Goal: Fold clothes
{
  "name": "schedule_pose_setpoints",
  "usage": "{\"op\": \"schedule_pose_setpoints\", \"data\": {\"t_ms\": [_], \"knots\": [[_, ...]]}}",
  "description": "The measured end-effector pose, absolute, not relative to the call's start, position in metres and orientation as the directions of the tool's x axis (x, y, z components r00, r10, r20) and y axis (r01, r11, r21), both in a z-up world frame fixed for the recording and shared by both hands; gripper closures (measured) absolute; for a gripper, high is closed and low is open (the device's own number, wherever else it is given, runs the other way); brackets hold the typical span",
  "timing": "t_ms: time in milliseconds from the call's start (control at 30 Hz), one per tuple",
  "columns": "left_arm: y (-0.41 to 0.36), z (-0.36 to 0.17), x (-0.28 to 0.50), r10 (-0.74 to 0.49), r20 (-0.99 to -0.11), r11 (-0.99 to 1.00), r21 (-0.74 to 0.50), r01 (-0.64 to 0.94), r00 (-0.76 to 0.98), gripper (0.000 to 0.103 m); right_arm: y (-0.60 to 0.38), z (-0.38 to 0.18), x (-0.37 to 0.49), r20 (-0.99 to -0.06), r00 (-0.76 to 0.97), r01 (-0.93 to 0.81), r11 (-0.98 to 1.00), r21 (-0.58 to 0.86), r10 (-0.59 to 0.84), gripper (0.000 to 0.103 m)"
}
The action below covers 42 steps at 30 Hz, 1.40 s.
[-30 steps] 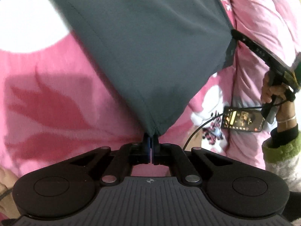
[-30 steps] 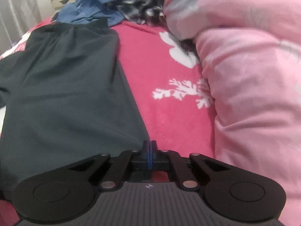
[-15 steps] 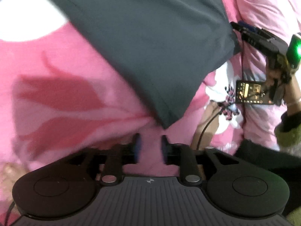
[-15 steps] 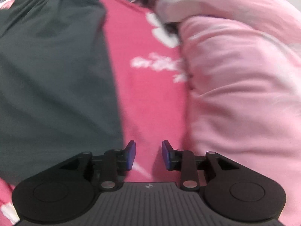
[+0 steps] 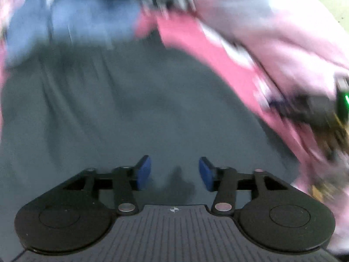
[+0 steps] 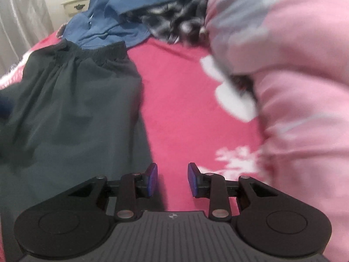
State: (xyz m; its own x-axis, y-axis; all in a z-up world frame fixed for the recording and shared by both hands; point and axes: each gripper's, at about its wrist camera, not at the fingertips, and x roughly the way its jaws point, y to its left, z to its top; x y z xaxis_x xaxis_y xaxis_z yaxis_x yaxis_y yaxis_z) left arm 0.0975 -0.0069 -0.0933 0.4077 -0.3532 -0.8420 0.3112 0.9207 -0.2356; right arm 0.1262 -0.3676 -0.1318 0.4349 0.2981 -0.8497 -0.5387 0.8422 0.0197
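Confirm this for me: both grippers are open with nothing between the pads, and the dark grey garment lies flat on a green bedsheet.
Wrong on one point: the bedsheet is pink-red with white patterns, not green, as the right wrist view shows. The rest holds: the left gripper and right gripper are open with nothing between the pads, and the dark grey garment lies flat on it.

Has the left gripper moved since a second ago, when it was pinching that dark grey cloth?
Yes. The left gripper has let go, its jaws have just been opening, and it now hangs over the dark grey garment, facing the blue clothes.
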Motion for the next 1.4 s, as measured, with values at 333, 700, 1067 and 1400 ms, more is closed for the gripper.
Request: {"op": "schedule_pose_setpoints", "data": {"t_ms": [333,700,1067,1400], "knots": [[-0.053,-0.129,0.245,-0.328,-0.768,0.935,-0.179,0.306,0.550,0.036,-0.366,-0.144,0.138,-0.852,0.333,-0.571,0.806,0.158,0.403,0.070],[-0.067,-0.172,0.293,-0.345,-0.814,0.923,-0.203,0.328,0.467,0.078,-0.361,-0.160,0.152,-0.833,0.273,-0.626,0.746,0.227,0.482,0.074],[-0.028,-0.144,0.248,-0.489,-0.518,0.863,-0.402,0.305,0.702,0.096,-0.368,-0.125,0.128,-0.771,0.480,-0.507,0.850,0.146,0.419,0.102],[-0.060,-0.196,0.266,-0.397,-0.621,0.917,-0.302,0.261,0.675,0.084,-0.362,-0.159,0.136,-0.802,0.514,-0.421,0.904,0.074,0.305,0.100]]}}
